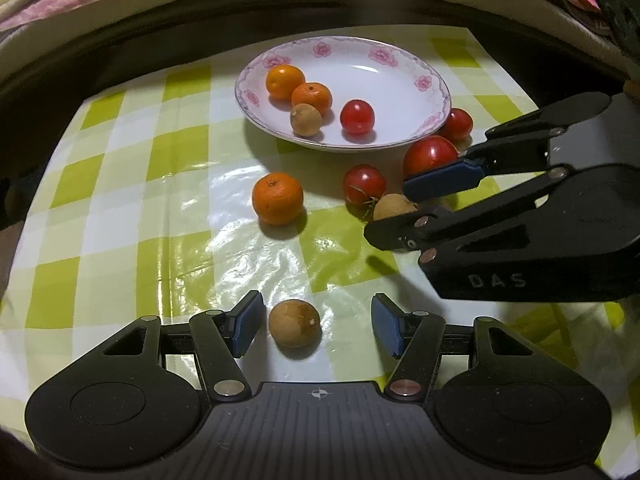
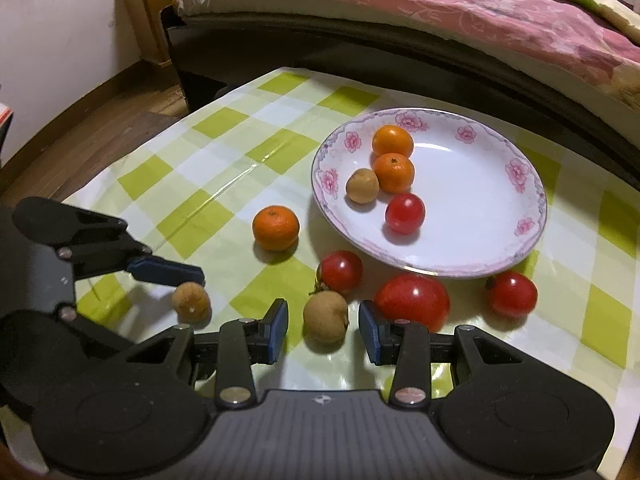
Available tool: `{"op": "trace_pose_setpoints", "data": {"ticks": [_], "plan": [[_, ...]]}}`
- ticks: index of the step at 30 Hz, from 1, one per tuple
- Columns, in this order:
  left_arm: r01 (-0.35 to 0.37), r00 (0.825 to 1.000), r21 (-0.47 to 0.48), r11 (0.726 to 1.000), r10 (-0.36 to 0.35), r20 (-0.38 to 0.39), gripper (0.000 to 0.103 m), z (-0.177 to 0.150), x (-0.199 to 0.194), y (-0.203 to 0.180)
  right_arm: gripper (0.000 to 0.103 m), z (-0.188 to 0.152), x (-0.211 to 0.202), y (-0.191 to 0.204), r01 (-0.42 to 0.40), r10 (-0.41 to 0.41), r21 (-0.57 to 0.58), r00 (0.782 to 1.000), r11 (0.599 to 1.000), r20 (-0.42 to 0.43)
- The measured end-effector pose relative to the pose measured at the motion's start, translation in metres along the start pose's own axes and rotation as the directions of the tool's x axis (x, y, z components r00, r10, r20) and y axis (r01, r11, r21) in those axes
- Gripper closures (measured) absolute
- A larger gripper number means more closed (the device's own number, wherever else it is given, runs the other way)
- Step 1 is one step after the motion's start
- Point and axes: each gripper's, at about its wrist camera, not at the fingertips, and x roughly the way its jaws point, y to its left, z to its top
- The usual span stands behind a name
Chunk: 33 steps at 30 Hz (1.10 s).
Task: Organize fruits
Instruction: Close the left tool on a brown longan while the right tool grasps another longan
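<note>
1. We count four fruits on the plate (image 2: 532,216): two oranges, one tomato (image 2: 405,213), one longan.
2. Left on the tablecloth (image 1: 132,184): one orange (image 1: 277,198), three tomatoes, two longans.
3. Our left gripper (image 1: 318,326) tilts down, jaws apart around a longan (image 1: 294,323), not touching.
4. Our right gripper (image 2: 323,326) likewise brackets another longan (image 2: 325,317), unclamped.
</note>
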Motion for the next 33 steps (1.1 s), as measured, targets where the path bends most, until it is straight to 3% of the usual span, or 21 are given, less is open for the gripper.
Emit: {"op": "trace_pose_setpoints", "data": {"ticks": [4,8,15,26,33], "plan": [[-0.004,1.000,-0.004,1.000,0.004,0.005,0.038,0.000,0.000,0.001,0.062,0.000,0.005,0.004,0.008,-0.009,-0.022,1.000,1.000,-0.016],[-0.017,1.000,-0.018,1.000,0.018,0.008,0.048,0.001,0.001,0.001,0.070,-0.002,0.006,0.001,0.013,-0.013,-0.011,0.999,1.000,-0.032],[-0.018,1.000,-0.034,0.999,0.019,0.012,0.066,0.001,-0.001,0.001,0.073,-0.003,0.005,-0.005,0.003,-0.003,0.008,0.999,1.000,-0.043],[-0.015,1.000,-0.019,1.000,0.015,0.003,0.069,-0.008,-0.008,-0.007,0.073,-0.013,-0.008,-0.006,0.015,-0.014,0.006,0.999,1.000,-0.047],[-0.032,0.999,0.015,0.999,0.032,0.017,0.064,-0.008,-0.004,-0.016,0.073,-0.027,-0.027,-0.007,0.030,-0.029,0.021,0.998,0.999,-0.051]]}}
